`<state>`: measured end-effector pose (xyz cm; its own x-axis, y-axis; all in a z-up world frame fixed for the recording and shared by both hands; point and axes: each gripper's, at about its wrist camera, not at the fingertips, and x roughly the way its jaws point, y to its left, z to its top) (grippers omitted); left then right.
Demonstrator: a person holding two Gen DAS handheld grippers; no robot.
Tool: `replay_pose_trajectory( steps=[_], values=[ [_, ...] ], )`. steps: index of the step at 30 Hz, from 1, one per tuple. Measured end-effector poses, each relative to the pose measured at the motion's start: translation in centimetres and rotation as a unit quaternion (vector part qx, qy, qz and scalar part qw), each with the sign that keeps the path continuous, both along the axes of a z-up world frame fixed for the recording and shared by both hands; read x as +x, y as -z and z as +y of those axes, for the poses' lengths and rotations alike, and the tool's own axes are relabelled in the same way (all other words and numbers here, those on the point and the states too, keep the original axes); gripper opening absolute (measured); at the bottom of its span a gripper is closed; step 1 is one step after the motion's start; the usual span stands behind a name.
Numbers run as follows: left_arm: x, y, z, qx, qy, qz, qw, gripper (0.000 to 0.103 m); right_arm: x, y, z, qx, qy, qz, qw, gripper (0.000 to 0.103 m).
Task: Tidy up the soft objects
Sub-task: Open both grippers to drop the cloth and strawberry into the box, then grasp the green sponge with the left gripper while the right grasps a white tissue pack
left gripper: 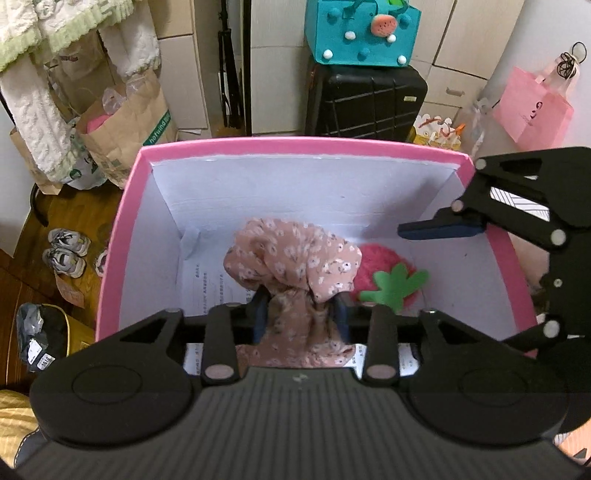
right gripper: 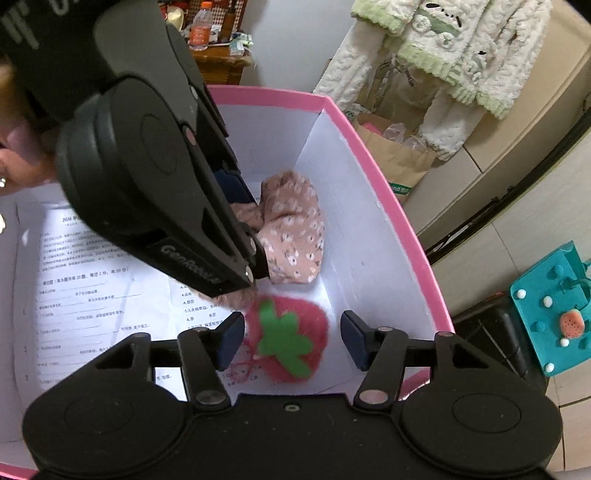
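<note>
A pink box [left gripper: 295, 144] with white inner walls holds both soft things. A peach floral cloth [left gripper: 295, 258] lies bunched in its middle, with a narrow waist of it between the fingers of my left gripper [left gripper: 301, 314]. The jaws stand a little apart and the pads look clear of the cloth. Beside it lies a red strawberry plush [right gripper: 291, 332] with a green leaf. My right gripper [right gripper: 293, 339] hangs open around it, with a gap at the right pad. In the right wrist view the left gripper's fingers [right gripper: 234, 186] reach down over the cloth [right gripper: 295, 221].
Printed paper sheets [right gripper: 92, 266] line the box floor. Behind the box stand a black suitcase [left gripper: 369, 99] with a teal felt bag [left gripper: 360, 33] on it, a pink bag [left gripper: 532, 107] and brown paper bags [left gripper: 125, 122]. Shoes [left gripper: 68, 251] lie on the wooden floor at the left.
</note>
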<state>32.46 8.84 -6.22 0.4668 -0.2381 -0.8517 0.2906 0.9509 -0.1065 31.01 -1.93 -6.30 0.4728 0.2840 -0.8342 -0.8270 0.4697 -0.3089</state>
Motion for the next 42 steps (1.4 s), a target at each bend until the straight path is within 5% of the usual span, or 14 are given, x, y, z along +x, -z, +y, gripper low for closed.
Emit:
replay_pose_trajectory(
  steps=[5,24,42],
  values=[
    [-0.8,-1.1,-0.1,0.011,0.007,-0.02,0.9997,0.048,-1.2,-1.7,-1.0,0.037,0.007,-0.001,0.999,0.064],
    [-8.0,-6.9,-1.2,0.039,0.034,-0.056,0.9971,0.051,-7.8,-8.9,-7.2,0.171,0.063,0.04,0.982,0.064],
    [-19.7,-12.7,-4.9,0.088,0.114,-0.133,0.9805,0.065,-17.4,-13.0,-11.7,0.237,0.055,0.012,0.97,0.066]
  ],
)
